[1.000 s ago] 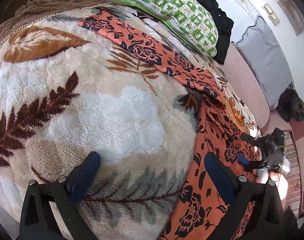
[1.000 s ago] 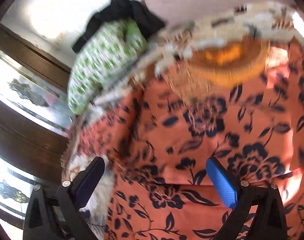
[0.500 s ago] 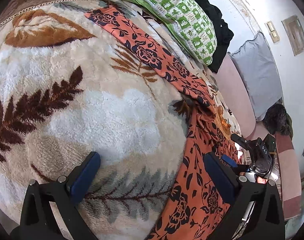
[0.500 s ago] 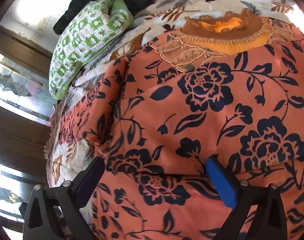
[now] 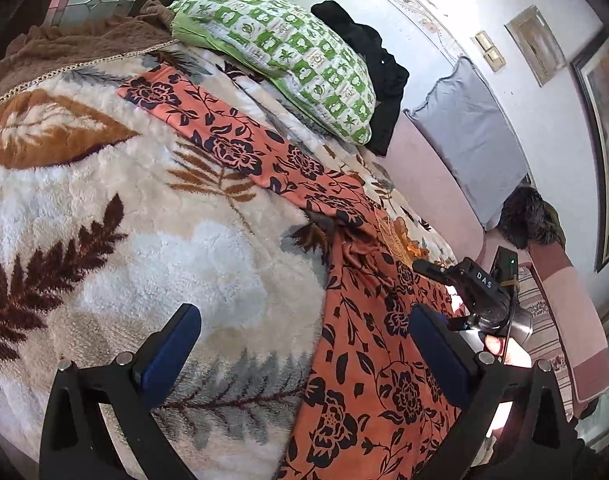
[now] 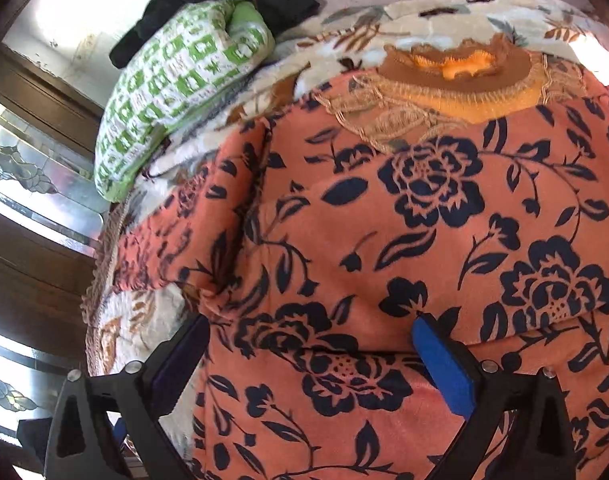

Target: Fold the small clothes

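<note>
An orange garment with dark navy flowers [image 5: 368, 344] lies spread on a fluffy leaf-patterned blanket [image 5: 144, 240], one sleeve [image 5: 224, 136] stretched toward the far left. In the right wrist view it [image 6: 424, 240] fills the frame, its embroidered orange neckline [image 6: 464, 80] at the far end. My left gripper [image 5: 304, 344] is open and empty, hovering over the garment's left edge. My right gripper [image 6: 308, 356] is open and empty, close above the garment body; it also shows in the left wrist view [image 5: 464, 284] at the right.
A green-and-white pillow [image 5: 296, 60] and black clothing [image 5: 372, 64] lie at the head of the bed. A grey cushion [image 5: 472, 132] leans on a pink sofa [image 5: 564, 312] to the right. A brown blanket [image 5: 56, 52] lies far left.
The left gripper has pulled back and tilted, showing more of the room. The right gripper has settled over the garment body. Both stay open.
</note>
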`<state>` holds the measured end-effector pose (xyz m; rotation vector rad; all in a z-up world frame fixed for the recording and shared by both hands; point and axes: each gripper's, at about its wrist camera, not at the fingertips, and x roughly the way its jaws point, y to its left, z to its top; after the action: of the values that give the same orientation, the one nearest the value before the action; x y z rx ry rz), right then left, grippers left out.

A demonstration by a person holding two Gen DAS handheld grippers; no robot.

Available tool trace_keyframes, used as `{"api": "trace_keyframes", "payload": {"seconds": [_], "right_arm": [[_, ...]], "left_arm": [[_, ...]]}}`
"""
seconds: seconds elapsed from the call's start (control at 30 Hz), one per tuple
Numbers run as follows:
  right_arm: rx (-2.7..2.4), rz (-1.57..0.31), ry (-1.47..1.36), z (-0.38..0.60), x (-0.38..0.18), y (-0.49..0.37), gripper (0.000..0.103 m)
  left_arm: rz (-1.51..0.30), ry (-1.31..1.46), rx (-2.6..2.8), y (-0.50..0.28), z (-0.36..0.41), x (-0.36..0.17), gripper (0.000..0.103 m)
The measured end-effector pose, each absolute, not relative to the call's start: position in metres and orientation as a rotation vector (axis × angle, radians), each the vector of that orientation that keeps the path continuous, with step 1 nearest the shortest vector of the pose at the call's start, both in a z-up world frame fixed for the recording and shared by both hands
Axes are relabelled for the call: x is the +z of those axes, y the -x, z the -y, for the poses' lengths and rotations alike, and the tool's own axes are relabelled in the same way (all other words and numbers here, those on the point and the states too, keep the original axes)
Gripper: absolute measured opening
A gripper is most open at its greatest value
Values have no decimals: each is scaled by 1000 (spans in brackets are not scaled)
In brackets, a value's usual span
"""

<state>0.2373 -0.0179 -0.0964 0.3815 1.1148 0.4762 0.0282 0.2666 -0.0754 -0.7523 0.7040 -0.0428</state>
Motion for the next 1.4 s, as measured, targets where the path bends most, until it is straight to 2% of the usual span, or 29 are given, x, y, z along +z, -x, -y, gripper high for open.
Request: {"api": "trace_keyframes", "payload": {"seconds": [0.07,0.17,0.37,0.47,0.7,0.8,1.23,1.4], "right_arm": [[458,-1080,-378,17,-94,-235,102],[453,-1203,-323,2,-117,-242,102],[470,-1102,-347,-3,-98,-235,102],[484,-1162,-299,-15,-112,-240,102],[518,-1069,-352,-8,-99,-234,103],[523,-1142,-307,-12,-118,-239,102],[599,-940,-366,55,-75,-208,102],[603,-891,-382,95,-68,-189,102]], "left_arm": [[-703,748,-54,-28,-266,-75,103],[-695,771,-61,-24,-270,-75,103],[-692,789,-68,-22,-275,-77,103],[-690,775,-78,-25,-271,-75,103],[-700,757,-81,-28,-269,-76,103],[-713,740,-71,-30,-266,-78,103],[-735,606,6,-39,-245,-76,103],[-713,611,11,-49,-248,-60,103]]}}
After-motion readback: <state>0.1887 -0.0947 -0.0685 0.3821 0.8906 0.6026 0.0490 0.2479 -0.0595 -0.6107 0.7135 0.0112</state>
